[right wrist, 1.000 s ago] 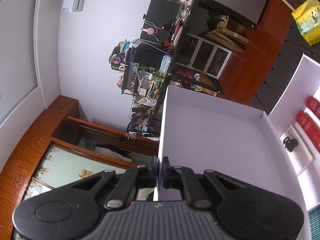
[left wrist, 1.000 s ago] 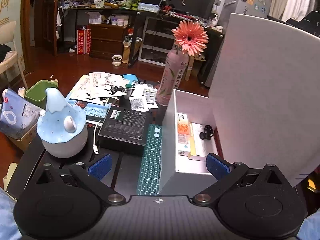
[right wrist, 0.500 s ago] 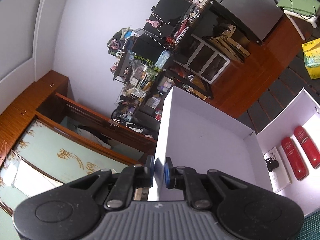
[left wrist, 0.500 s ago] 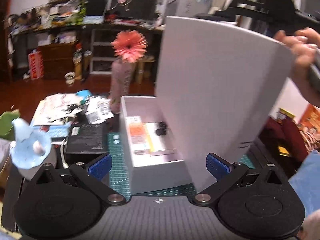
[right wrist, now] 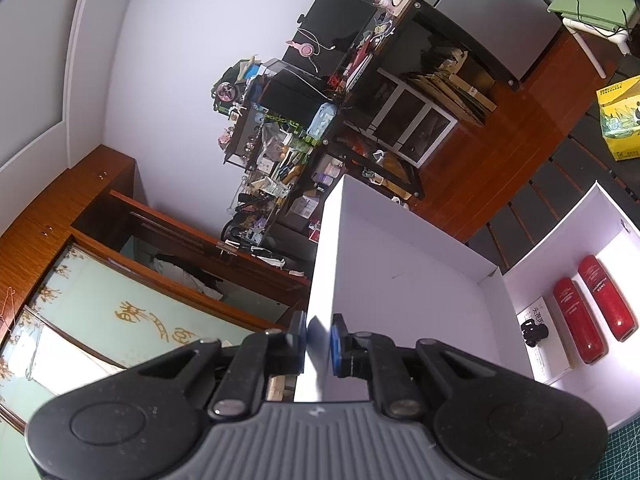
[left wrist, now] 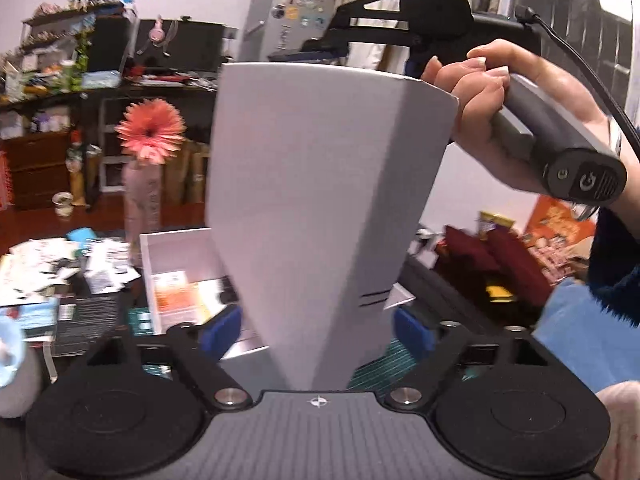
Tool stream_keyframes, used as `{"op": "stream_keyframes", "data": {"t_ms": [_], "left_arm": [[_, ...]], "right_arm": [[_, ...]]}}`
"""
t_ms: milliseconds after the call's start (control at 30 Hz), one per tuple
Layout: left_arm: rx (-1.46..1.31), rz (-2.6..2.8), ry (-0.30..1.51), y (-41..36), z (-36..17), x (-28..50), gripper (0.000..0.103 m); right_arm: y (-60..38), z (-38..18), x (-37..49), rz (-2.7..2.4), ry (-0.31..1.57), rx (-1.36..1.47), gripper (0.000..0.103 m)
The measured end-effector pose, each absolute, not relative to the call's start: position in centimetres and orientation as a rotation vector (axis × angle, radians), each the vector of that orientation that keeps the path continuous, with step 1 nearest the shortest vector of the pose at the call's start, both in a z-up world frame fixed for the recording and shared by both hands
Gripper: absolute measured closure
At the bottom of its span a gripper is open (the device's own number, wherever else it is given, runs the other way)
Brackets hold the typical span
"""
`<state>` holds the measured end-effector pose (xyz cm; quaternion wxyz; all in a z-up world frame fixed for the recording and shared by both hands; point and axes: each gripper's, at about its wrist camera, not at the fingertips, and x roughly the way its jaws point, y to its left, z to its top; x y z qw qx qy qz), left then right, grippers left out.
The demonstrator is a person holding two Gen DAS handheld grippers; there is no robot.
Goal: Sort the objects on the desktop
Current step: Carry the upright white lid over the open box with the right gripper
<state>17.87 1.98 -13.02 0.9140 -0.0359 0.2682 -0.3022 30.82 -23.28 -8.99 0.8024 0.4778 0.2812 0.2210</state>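
Observation:
A white box lid (left wrist: 320, 180) stands nearly upright over the open white box (left wrist: 176, 240). My right gripper (right wrist: 319, 340) is shut on the lid's rim (right wrist: 400, 300); in the left wrist view a hand holds that gripper (left wrist: 412, 66) at the lid's top corner. My left gripper (left wrist: 318, 330) straddles the lid's lower corner. Its jaws are closing, and the blue pads (left wrist: 222, 332) stand a little off the cardboard. Inside the box (right wrist: 560, 240) lie two red tubes (right wrist: 576, 320), a small black item (right wrist: 534, 330) and an orange packet (left wrist: 174, 300).
A pink bottle with an orange flower (left wrist: 152, 136) stands behind the box. Loose papers (left wrist: 40, 268) and a black carton (left wrist: 80, 320) lie to the left, a blue and white humidifier (left wrist: 8, 352) at the left edge. A green cutting mat (left wrist: 380, 360) lies under the box.
My left gripper swung right and rose, and its jaws narrowed around the lid's lower corner. The right gripper kept its hold and lifted the lid slightly, showing more of the box inside.

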Motion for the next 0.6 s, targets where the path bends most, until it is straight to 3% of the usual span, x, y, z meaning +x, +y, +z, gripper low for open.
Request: {"op": "stream_keyframes", "data": {"t_ms": [333,600], "left_arm": [[-0.122,-0.646,0.561,0.7,-14.0,19.0,0.043],[-0.075,-0.569,0.536,-0.7,-14.0,18.0,0.048]], "right_arm": [[-24.2,-9.2,31.0,0.491,0.609,1.03,0.092],[-24.4,-8.3,31.2,0.492,0.62,0.936,0.088]]}}
